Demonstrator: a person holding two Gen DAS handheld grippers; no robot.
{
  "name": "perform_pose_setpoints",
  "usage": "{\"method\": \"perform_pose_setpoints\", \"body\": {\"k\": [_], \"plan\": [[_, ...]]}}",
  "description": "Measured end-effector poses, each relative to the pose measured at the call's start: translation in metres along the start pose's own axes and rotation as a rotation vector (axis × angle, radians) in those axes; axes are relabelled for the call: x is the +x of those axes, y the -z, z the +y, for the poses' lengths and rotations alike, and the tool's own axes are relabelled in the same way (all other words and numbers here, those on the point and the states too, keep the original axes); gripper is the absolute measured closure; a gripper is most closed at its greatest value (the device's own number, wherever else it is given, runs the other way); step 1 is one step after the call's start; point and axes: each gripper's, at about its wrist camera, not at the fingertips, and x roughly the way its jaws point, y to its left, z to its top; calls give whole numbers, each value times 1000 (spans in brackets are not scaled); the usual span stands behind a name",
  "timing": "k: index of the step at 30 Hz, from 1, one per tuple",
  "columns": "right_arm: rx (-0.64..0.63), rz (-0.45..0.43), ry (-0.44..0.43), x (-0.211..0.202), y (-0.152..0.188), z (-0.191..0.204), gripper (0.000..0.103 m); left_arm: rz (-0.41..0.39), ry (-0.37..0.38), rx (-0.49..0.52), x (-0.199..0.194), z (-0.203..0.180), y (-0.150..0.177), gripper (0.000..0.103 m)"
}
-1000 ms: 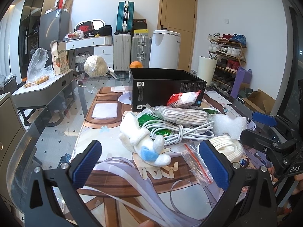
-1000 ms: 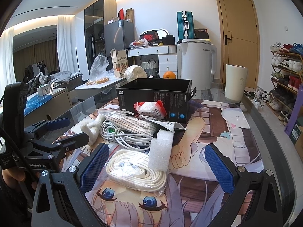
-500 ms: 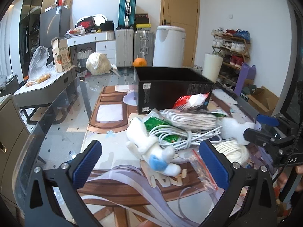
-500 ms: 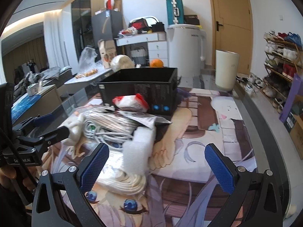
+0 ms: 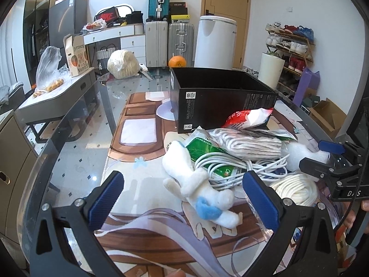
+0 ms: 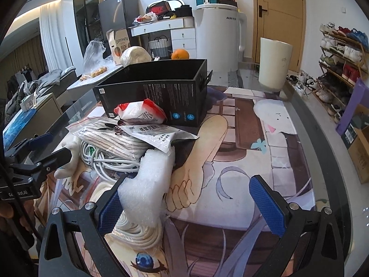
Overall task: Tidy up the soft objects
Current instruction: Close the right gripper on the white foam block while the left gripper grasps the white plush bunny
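Observation:
A white plush toy with a blue patch point(image 5: 198, 189) lies on the printed mat between the fingers of my open left gripper point(image 5: 184, 199). Behind it sits a pile: a coiled white cable point(image 5: 242, 168), a bagged striped cloth point(image 5: 249, 142), a red-and-white pack point(image 5: 248, 118). A white foam piece point(image 6: 150, 180) stands against the left finger of my open right gripper point(image 6: 191, 207), on top of a coiled white rope point(image 6: 136, 230). An open black box point(image 6: 159, 92) stands behind the pile. Each gripper also shows at the other view's edge.
The glass table point(image 5: 76, 157) carries a printed mat point(image 6: 242, 157), an orange point(image 5: 177, 61) and a wrapped round bundle point(image 5: 122, 63) at the far end. A white bin point(image 6: 274, 64), shoe rack point(image 6: 341, 55) and cardboard boxes stand to the right; a grey side table point(image 5: 57, 94) on the left.
Both grippers have moved forward toward the pile. The plush toy now lies between the left fingers, and the foam piece now rests against the right gripper's left finger.

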Motion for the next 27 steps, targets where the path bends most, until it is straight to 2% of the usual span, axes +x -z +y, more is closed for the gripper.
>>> {"method": "perform_pose_setpoints", "body": {"k": [2,7,12,14,19,22,27], "plan": [[0,8,-5,2,-1,0,14,9,0,-5,2,2,-1,0],[-1,41,-33,9,-4,3,28,24,9,-21,6,5,-1,0],[9,62,-55,16,-5,5,37,49,44,-50,11,10,0,2],[8,71,-61,16,-5,6,46,55,58,-45,12,10,0,2],[-1,85,-88,18,-4,10,57,72,86,-46,15,9,0,5],[-4,82,-105,17,-3,12,64,85,96,-62,18,11,1,16],[-12,73,-126,12,-1,14,76,89,125,-66,19,11,4,47]]}}
